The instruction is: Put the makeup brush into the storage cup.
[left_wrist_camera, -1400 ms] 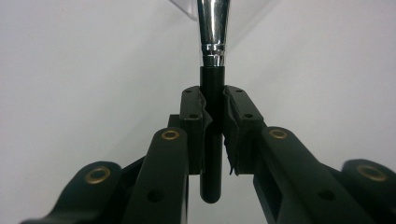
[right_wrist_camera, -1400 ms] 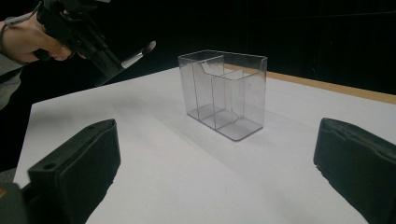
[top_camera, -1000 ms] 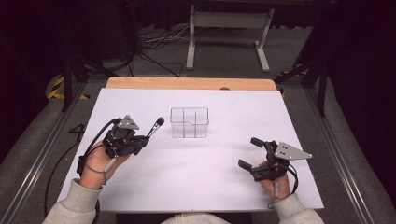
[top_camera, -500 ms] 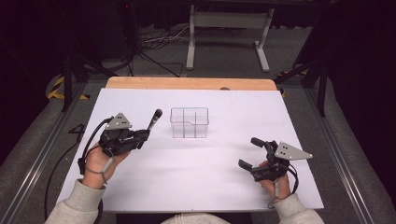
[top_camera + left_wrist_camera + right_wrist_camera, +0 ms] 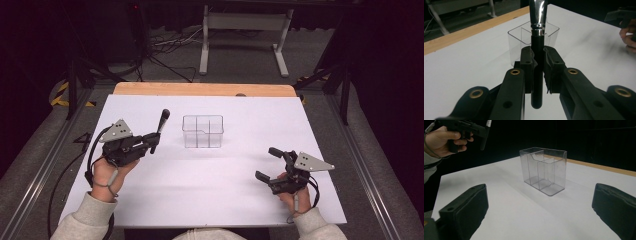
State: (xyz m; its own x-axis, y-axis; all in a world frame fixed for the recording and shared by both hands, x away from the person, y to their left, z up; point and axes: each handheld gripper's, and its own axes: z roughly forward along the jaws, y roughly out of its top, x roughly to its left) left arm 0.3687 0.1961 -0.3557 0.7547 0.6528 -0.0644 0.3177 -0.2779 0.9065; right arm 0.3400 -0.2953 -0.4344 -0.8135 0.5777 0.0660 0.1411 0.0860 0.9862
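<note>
White tabletop (image 5: pixel 200 185): my left gripper (image 5: pixel 150 141) is clamped on a black-handled brush (image 5: pixel 159 127), just left of the clear divided organizer (image 5: pixel 202 131); my right gripper (image 5: pixel 267 164) rests wide open, holding nothing.

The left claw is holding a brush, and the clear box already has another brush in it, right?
Not quite. The left claw does hold the brush, but the clear box is empty, with nothing in its compartments. The right gripper view shows that best.
</note>
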